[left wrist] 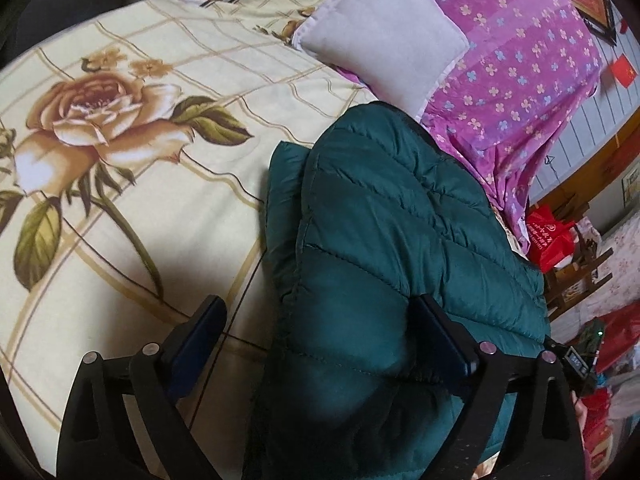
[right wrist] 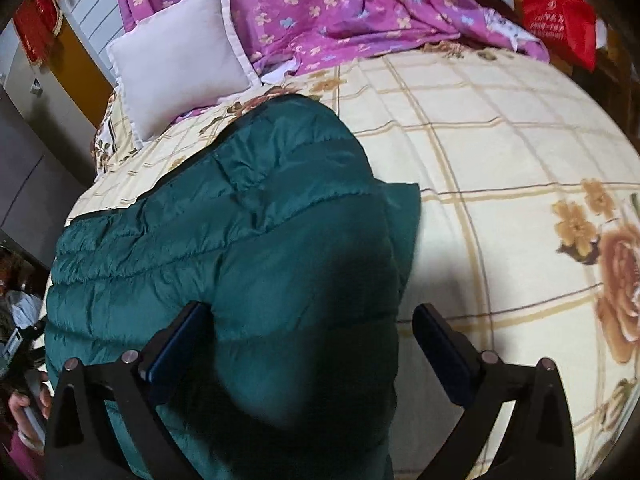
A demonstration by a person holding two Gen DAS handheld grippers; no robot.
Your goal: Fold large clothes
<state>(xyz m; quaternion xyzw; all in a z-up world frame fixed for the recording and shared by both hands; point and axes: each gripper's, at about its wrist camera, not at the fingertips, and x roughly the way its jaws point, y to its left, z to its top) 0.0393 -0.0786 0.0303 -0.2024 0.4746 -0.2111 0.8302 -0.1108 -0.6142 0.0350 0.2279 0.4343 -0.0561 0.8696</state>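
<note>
Nearest, the left gripper point(left wrist: 320, 340) stands wide open, gripping nothing; the right gripper point(right wrist: 308, 340) is likewise spread and empty. Between and just beyond both pairs of fingers lies the dark green quilted puffer jacket point(left wrist: 384, 220), already doubled over, glossy and puffy, its long axis running away across the cream rose-printed bedsheet point(left wrist: 132, 140). Farther off rest a pale square pillow point(left wrist: 384, 32) and a purple flowered quilt point(left wrist: 520, 60).

White print on red bag point(left wrist: 550, 236) illegible
</note>
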